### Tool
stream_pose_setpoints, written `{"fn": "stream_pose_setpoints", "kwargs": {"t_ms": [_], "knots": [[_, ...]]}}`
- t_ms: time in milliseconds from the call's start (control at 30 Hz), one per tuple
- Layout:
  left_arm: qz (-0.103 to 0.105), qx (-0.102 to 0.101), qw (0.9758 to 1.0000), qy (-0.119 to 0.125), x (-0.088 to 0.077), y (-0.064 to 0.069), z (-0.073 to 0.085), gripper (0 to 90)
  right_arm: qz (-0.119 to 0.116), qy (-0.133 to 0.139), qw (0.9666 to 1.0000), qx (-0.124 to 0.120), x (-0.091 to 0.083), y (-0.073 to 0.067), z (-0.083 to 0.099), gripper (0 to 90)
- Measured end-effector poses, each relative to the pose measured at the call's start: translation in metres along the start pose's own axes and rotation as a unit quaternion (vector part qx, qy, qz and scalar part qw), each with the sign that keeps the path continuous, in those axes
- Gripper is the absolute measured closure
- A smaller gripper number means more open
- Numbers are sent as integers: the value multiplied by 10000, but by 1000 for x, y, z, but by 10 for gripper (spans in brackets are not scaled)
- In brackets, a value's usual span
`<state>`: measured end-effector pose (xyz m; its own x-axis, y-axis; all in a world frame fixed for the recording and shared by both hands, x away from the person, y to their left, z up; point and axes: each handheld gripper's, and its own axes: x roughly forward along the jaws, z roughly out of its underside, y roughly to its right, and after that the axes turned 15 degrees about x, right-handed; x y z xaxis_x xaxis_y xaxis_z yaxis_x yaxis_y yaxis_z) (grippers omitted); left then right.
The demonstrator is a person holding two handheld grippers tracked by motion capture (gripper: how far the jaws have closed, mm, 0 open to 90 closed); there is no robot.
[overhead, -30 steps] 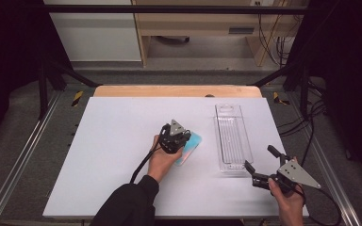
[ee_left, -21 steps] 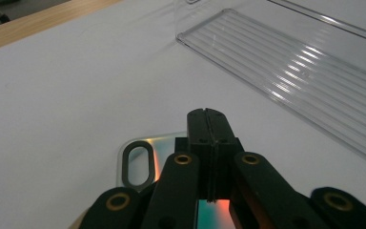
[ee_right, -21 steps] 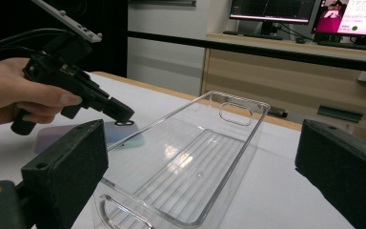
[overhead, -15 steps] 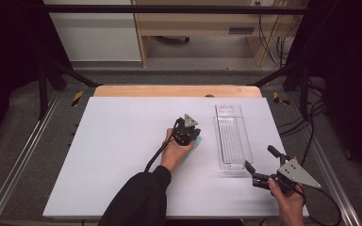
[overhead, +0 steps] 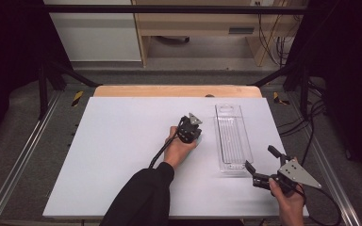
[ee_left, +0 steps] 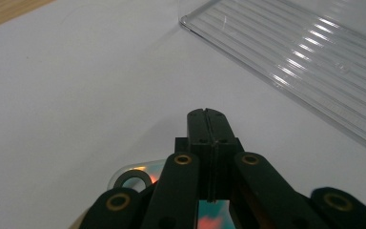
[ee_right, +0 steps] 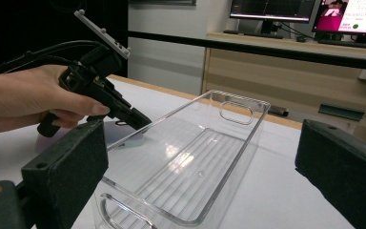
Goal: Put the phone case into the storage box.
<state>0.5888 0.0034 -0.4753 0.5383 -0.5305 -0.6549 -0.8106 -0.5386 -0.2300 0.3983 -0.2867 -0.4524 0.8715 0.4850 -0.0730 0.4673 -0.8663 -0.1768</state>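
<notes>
Thin packet (ee_left: 138, 174) w/ hang hole lies flat on the counter (overhead: 122, 141), under my left tool (overhead: 194, 133), jaws pressed together, just left of clear tray (overhead: 233, 141). Right tool (overhead: 259, 165) jaws apart, near tray's near end.

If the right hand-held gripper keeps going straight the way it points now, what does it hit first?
Most likely the near end of the clear plastic tray, which lies directly ahead between the open jaws of the right hand-held gripper. Depth is hard to judge, but nothing else seems to lie in between.
</notes>
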Motion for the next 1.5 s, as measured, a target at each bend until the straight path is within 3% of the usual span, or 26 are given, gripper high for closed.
{"fn": "stream_pose_setpoints", "kwargs": {"t_ms": [200,700,967,1067,1500], "knots": [[79,-98,9999,-47,2,-4,0,900,17,-38,10000,-13,0,0,0,42],[260,74,9991,-314,0,-5,-3,900,16,-86,10000,-16,1,0,1,44],[375,64,9989,-280,-15,-1,10,900,-12,-113,9999,-16,2,-2,2,44],[351,138,9987,-332,-23,1,15,900,-27,-122,9999,-33,2,-3,2,44],[373,71,9988,-313,-46,5,36,900,-40,-108,9999,-59,3,-4,2,44]]}}
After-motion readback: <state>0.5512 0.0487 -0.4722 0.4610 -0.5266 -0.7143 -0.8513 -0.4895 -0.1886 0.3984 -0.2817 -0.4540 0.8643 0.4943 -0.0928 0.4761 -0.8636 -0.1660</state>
